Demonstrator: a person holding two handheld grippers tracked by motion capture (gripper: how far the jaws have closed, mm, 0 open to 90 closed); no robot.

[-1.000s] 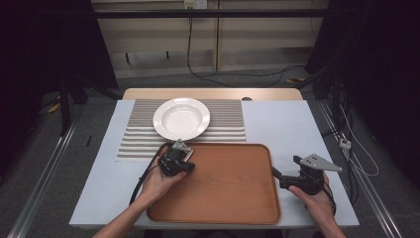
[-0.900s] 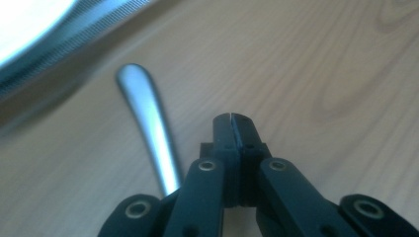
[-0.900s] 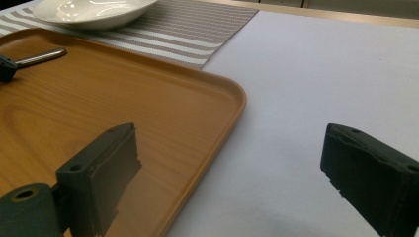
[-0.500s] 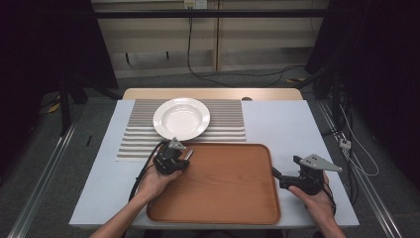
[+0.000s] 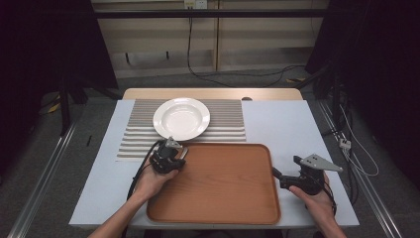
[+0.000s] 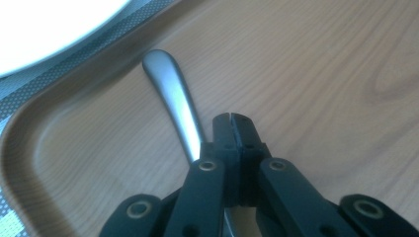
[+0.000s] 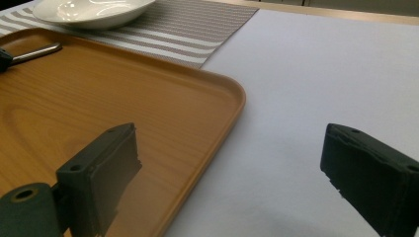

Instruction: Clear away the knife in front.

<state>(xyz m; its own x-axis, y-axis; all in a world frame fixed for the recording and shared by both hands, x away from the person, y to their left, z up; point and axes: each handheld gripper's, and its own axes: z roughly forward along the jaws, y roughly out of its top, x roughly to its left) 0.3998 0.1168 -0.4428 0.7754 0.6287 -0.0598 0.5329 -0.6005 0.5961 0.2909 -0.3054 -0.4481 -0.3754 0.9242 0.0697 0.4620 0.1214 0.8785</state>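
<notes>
A brown wooden tray (image 5: pixel 223 198) lies in front of a white plate (image 5: pixel 181 117) that sits on a striped placemat (image 5: pixel 228 119). My left gripper (image 5: pixel 168 157) hovers over the tray's far left corner. In the left gripper view its jaws (image 6: pixel 231 118) are shut tip to tip. A metal cutlery handle (image 6: pixel 170 89) runs slantwise beneath the left jaw, and I cannot tell whether it is gripped. That handle (image 7: pixel 37 52) also shows in the right gripper view. My right gripper (image 5: pixel 277 174) stands open at the tray's right edge, one jaw over the tray (image 7: pixel 99 108), the other over the table.
Bare white table (image 5: pixel 292 129) stretches to the right of the tray and placemat. The plate (image 7: pixel 94 10) sits close behind the tray's far rim. Cables trail across the floor beyond the table, with dark stands at both sides.
My left gripper has shifted slightly left toward the tray's far left corner. The right gripper has stayed where it was.
</notes>
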